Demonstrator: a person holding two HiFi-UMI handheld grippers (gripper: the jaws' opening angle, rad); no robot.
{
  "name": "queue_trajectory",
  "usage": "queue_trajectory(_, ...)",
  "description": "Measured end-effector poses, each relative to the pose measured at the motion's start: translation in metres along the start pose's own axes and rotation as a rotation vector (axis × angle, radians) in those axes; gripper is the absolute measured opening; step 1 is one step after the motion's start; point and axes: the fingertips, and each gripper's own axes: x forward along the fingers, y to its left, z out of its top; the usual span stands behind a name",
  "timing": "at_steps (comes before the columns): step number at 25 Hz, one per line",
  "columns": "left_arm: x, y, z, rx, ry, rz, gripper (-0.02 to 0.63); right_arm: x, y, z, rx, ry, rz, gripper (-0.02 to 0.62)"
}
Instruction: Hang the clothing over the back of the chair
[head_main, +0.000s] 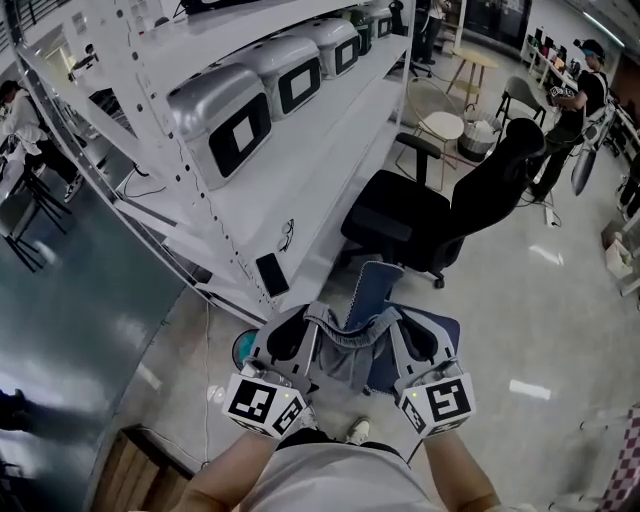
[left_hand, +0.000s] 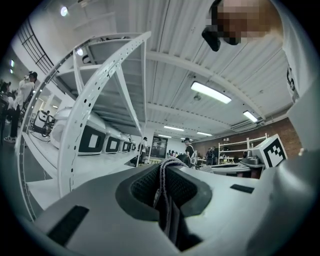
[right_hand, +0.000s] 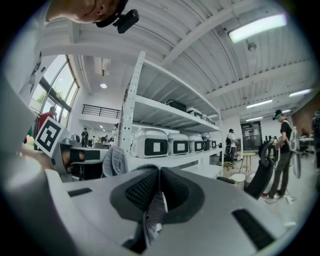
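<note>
Head view shows both tongs held side by side low in the frame, pointing away from the person. The left gripper (head_main: 303, 328) has its jaws closed to a narrow gap on a thick, ribbed fold of the clothing (head_main: 352, 345). In the left gripper view that fold runs up between the dark textured pads (left_hand: 142, 187) and sticks out past their tips. The right gripper (head_main: 400, 328) is pinched almost fully together on a thinner edge of the same garment. In the right gripper view a pale grey flap hangs out below its pads (right_hand: 137, 192).

The clothing is grey-blue fabric stretched between the two grippers, sagging in soft folds in the middle. One darker blue part of it reaches forward beyond the jaws. It is held up off the floor and is not touching the chair.

The black office chair (head_main: 430, 225) stands ahead and to the right, well apart from the garment. Its seat faces the rack, its tall back (head_main: 500, 175) leans away to the right, and an armrest (head_main: 418, 145) rises on the far side.

A long white shelf rack (head_main: 320, 170) runs along the left, just beside the chair. It carries a row of grey bins (head_main: 225, 125) with black windows, a dark phone (head_main: 272, 273) and a pair of glasses (head_main: 287, 235). A round stool (head_main: 441, 126) stands beyond the chair, and a person (head_main: 578, 100) stands farther off at the right.
</note>
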Motion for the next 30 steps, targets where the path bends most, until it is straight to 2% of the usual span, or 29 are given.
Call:
queue_trajectory(12, 0.034, 0.028, 0.013, 0.037, -0.011, -0.073, 0.037, 0.031, -0.028, 0.019, -0.057, -0.01, -0.072, 0.028)
queue_trajectory(17, 0.047, 0.035, 0.03, 0.068, -0.038, -0.097, 0.037, 0.038, -0.042, 0.034, -0.08, -0.027, -0.096, 0.029)
queue_trajectory(23, 0.053, 0.024, 0.059, 0.076, -0.087, -0.144, 0.035, 0.029, -0.049, 0.063, -0.1, -0.068, -0.118, 0.029)
queue_trajectory(30, 0.055, 0.004, 0.081, 0.067, -0.13, -0.207, 0.037, 0.01, -0.061, 0.083, -0.095, -0.065, -0.172, 0.029)
